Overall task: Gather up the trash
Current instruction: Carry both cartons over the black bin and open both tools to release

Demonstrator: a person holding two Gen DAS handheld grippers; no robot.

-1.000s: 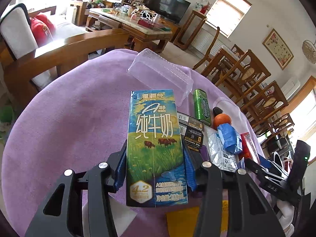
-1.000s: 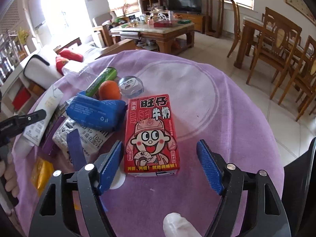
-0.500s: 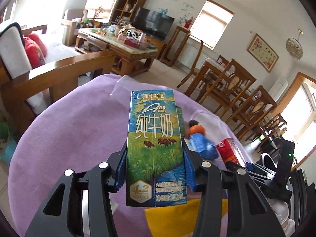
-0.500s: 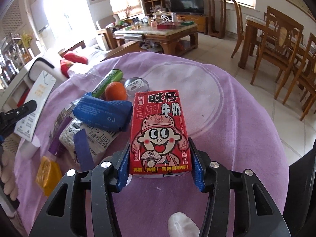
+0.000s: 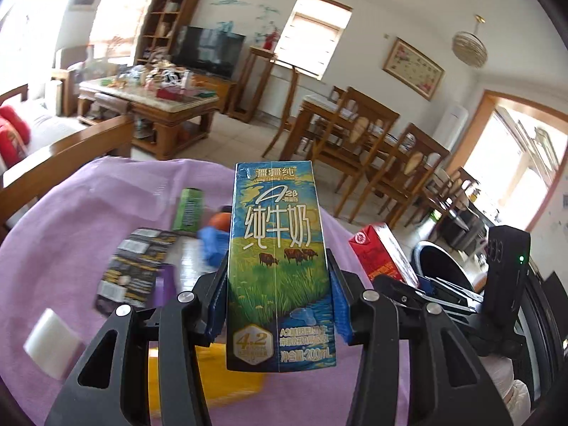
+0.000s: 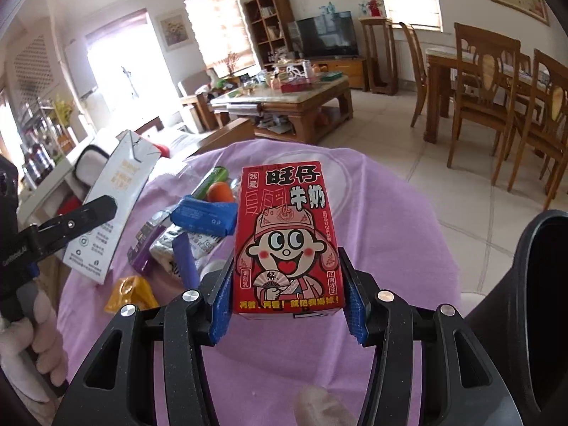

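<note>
My left gripper [image 5: 278,301] is shut on a blue-green milk carton [image 5: 278,259] and holds it upright above the purple tablecloth [image 5: 71,248]; the carton's white back shows in the right wrist view [image 6: 110,209]. My right gripper [image 6: 287,305] is shut on a red milk carton [image 6: 287,238], lifted off the cloth; it also shows in the left wrist view [image 5: 381,252]. A black trash bin [image 6: 532,301] stands at the right, and its rim shows in the left wrist view [image 5: 443,266].
On the cloth lie a green tube [image 6: 211,181], an orange ball [image 6: 220,191], a blue packet [image 6: 204,214], a silver wrapper [image 6: 177,245], a dark flat box [image 5: 135,262], a yellow packet [image 6: 131,293] and a white block [image 5: 53,344]. Wooden chairs [image 6: 497,96] stand beyond.
My right gripper closed on the red carton and lifted it. My left gripper raised the blue-green carton higher and moved right, toward the bin.
</note>
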